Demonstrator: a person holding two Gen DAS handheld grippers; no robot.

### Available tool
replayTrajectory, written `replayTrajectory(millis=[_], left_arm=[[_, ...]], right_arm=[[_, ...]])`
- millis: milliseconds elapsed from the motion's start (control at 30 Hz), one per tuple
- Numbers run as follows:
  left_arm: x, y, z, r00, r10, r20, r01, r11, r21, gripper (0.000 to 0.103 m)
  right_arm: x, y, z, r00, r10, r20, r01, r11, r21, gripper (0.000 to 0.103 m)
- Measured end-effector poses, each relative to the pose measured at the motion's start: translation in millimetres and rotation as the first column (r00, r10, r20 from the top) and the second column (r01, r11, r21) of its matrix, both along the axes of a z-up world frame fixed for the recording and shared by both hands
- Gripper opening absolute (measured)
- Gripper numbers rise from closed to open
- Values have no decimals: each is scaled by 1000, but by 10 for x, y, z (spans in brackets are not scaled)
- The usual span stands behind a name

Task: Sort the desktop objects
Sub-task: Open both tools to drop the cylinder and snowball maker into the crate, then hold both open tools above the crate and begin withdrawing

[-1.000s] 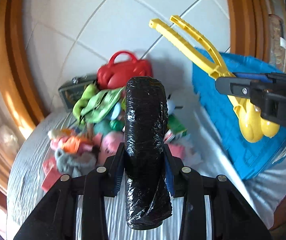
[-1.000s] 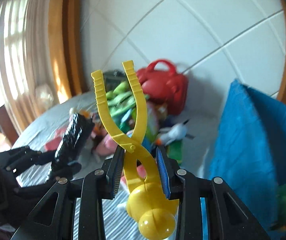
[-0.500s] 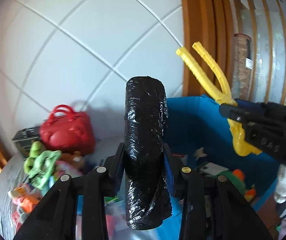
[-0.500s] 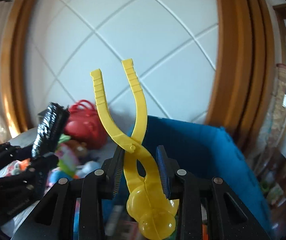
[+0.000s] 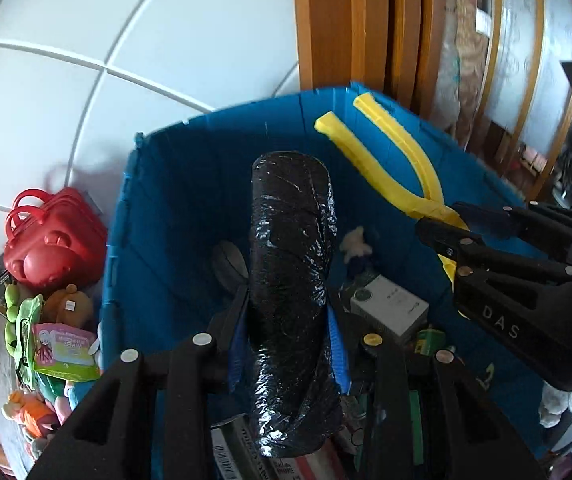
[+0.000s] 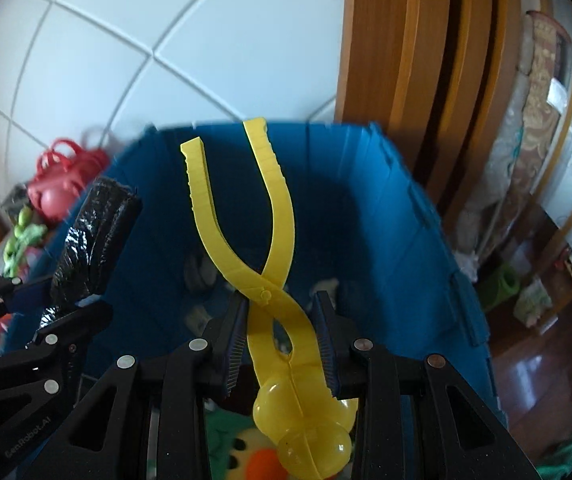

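My left gripper (image 5: 286, 316) is shut on a black plastic-wrapped roll (image 5: 289, 272), held upright over the open blue bin (image 5: 190, 184). My right gripper (image 6: 282, 320) is shut on a yellow scissor-shaped snowball maker (image 6: 270, 292), its two handles pointing up and its ball cups at the bottom. It too hangs above the blue bin (image 6: 365, 200). In the left wrist view the right gripper (image 5: 445, 236) with the yellow tool (image 5: 397, 164) is at the right. In the right wrist view the left gripper (image 6: 62, 300) with the roll (image 6: 90, 240) is at the left.
The bin holds a white box (image 5: 385, 308), a small plush toy (image 5: 355, 240) and other items. Left of the bin lie a red toy handbag (image 5: 50, 240), a brown plush (image 5: 72, 300), green toys (image 5: 18, 312) and a wipes packet (image 5: 66, 352). White tiled wall behind, wooden frame (image 6: 405, 80) at right.
Both grippers have swung right from over the toy pile to above the blue bin, each keeping its hold. The bin's inside has come into view and the toy pile has slid to the left edge.
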State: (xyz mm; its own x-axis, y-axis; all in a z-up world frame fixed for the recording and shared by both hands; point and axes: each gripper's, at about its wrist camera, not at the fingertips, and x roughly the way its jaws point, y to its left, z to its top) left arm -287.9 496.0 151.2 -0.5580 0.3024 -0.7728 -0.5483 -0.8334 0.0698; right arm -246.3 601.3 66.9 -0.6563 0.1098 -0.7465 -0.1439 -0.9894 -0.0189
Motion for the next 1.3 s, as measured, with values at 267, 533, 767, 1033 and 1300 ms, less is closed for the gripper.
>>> replayTrajectory(millis=[267,533,767,1033,1300], left_arm=[[21,-13,8,999,31,-26,-32,999,-26,35],[207,-217,114,998,31,-47,-30,999,24,35],[521,-472,298,990,66,-127,-55,994,90,35],[1017,-797,562,948,129,-292,-53,966,255,75],[1232,-818,581,939,127,-321,-33,958,284,103]], right_arm=[[-138,51,-174,999,20,36,-19,1000,-17,33],[-28,-42,-46,1000,6,0,-6,1000,13,77],[330,-117,228,997,-28,-76,33,997,64,103],[931,-162,365,985,-38,-166,46,998,44,103],[1250,-215,308,983,-43,-177,43,999,-3,103]])
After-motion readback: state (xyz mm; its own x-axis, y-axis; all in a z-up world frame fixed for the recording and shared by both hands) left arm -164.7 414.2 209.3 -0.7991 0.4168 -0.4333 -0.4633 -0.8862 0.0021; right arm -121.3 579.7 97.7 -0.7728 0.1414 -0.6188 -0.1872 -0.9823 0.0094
